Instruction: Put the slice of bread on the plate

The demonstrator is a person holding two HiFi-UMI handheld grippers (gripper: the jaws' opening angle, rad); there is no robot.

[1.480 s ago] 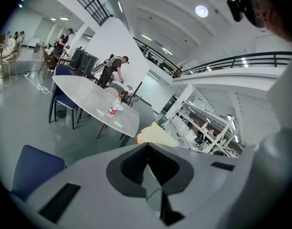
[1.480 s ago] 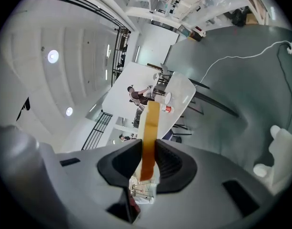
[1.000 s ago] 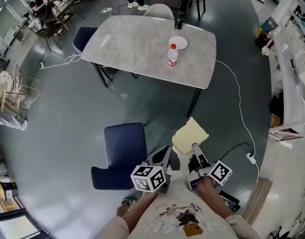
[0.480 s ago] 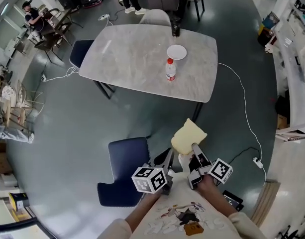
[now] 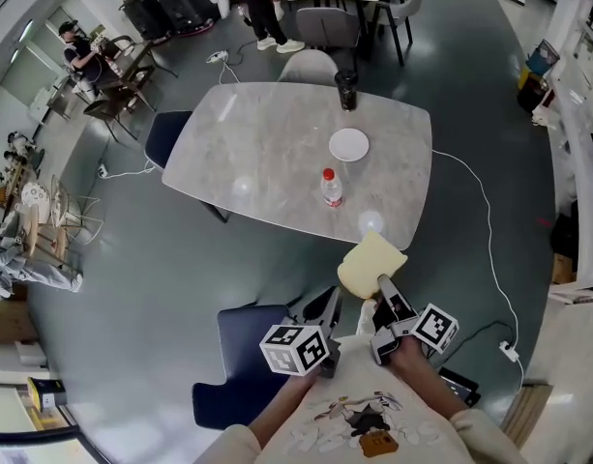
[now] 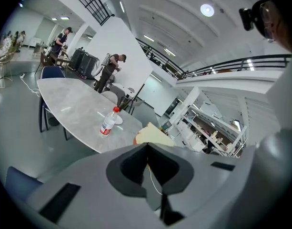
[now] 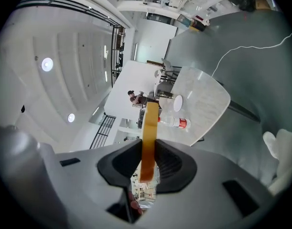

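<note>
Bread [image 5: 370,264] is in the air, clamped by one edge in my right gripper [image 5: 382,286]. Its pads press on both faces, and the slice sticks out ahead over the floor, just short of the near table [image 5: 262,148] edge. The plate [image 5: 349,145] sits on the table well apart from the bread, beyond the bottle [image 5: 331,188], with a dark cup [image 5: 346,90] further back. The left gripper [image 5: 325,304] is beside the right one, jaws together with nothing in them. I read the step as carry to the plate. Plan: hold grip pressure as is, since the slice looks soft and more squeeze would likely dent or tear it. The bottle stands almost on the direct line, so I'd come in to its right or above its cap. Then bring the slice flat and low over the plate centre and only then open, because a high drop could bounce it off the rim. The left gripper should stay back, clear of the bottle. Count: one bread slice, one plate, one bottle, one cup, one table in play, two grippers, and three chairs near it: a blue one [image 5: 248,351] by me, a blue one [image 5: 168,133] at the table's left and a grey one [image 5: 308,66] on the far side.
</note>
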